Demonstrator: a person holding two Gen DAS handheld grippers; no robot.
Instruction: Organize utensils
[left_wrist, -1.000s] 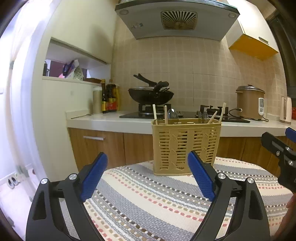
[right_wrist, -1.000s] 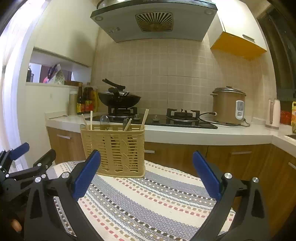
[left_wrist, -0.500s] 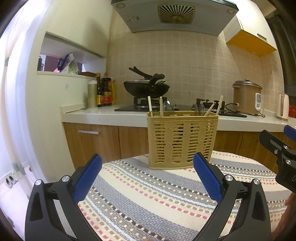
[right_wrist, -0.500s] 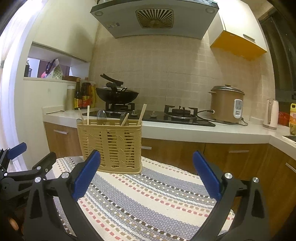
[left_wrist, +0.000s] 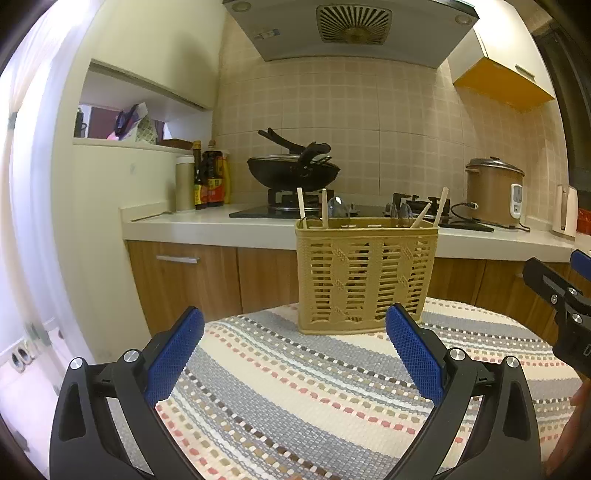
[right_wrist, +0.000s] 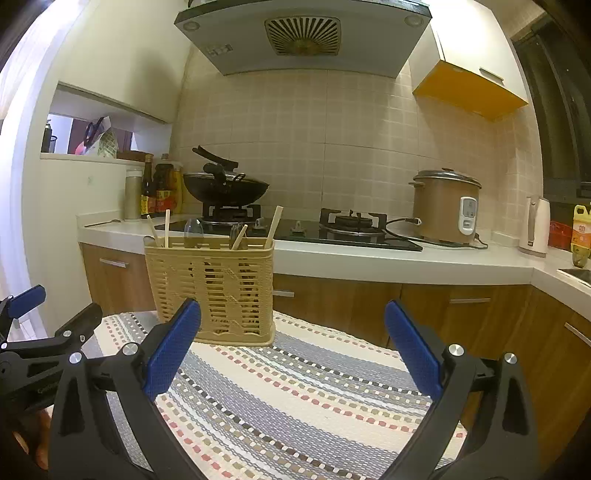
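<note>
Chopsticks and spoons stick up out of a tan basket that stands upright on a striped cloth. In the left wrist view the basket is just past the jaws of the left gripper, a bit toward the right jaw, and it is not touching them. These jaws are wide open and hold nothing. Two sticks stand near the basket's left end, and two more lean at its right end. The spoons are see-through and hard to make out.

In the right wrist view the same basket is past the left jaw of the right gripper, off to the left side. The tip of that jaw covers the basket's bottom corner in the picture, but I cannot tell if they touch. These jaws are wide open too, with nothing in them.

Far behind the basket, past both sets of jaws, is a white kitchen worktop with a black wok on the stove and a brown rice cooker to the right
</note>
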